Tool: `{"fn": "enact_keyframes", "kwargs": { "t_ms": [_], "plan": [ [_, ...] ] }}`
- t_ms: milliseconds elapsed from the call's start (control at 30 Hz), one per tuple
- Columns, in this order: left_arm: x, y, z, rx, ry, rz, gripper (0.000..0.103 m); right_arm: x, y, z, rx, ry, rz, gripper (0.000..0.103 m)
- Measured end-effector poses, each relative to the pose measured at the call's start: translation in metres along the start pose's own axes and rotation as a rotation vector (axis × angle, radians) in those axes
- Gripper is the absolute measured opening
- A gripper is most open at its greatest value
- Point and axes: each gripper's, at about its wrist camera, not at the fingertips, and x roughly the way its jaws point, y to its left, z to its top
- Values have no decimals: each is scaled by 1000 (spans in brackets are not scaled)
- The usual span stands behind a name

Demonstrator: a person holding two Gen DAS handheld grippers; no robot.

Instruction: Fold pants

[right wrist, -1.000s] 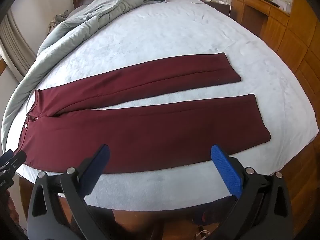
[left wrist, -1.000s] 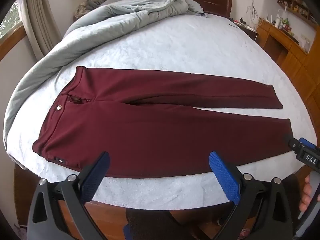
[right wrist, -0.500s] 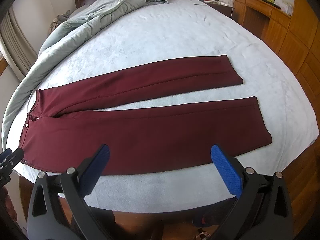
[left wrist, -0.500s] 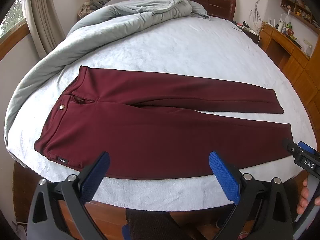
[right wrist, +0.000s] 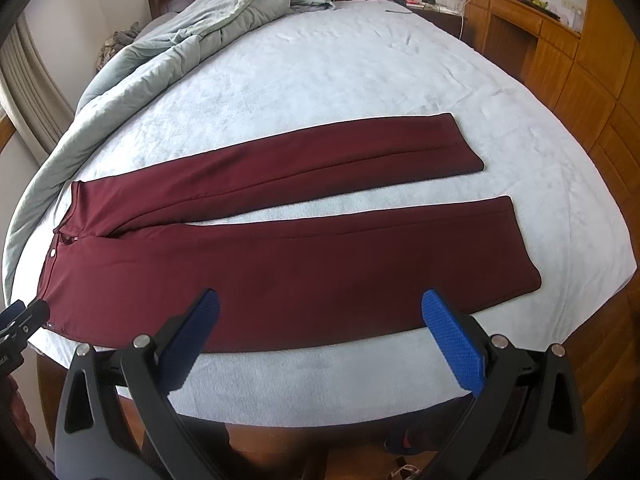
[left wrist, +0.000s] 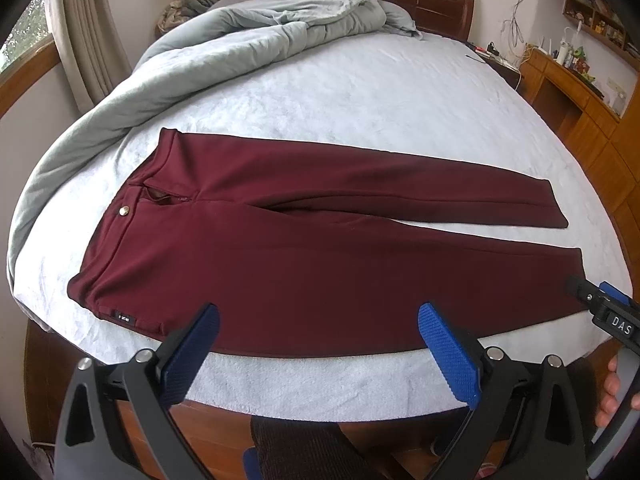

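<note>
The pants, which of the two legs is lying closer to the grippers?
The near leg, along the bed's front edge just beyond both open grippers. The far leg lies behind it, angled away toward the rumpled grey duvet.

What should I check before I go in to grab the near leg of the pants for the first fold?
1. Pants flat on the bed, legs spread apart: ok.
2. Left gripper open, nothing between the fingers: ok.
3. Right gripper open, nothing held: ok.
4. Near leg's edge reachable, with bare bed in front of it in both views: ok.
5. Grey duvet clear of the far leg where the near leg would land: ok, it only reaches close by the waistband.
6. Fly closed: not ok, it gapes beside the button.
</note>
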Motion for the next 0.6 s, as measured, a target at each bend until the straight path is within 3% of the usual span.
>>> {"fn": "enact_keyframes", "kwargs": {
  "t_ms": [600],
  "plan": [
    [1,2,-1,2,-2,3,99,0,0,0,2,-2,-1,101]
  ]
}}
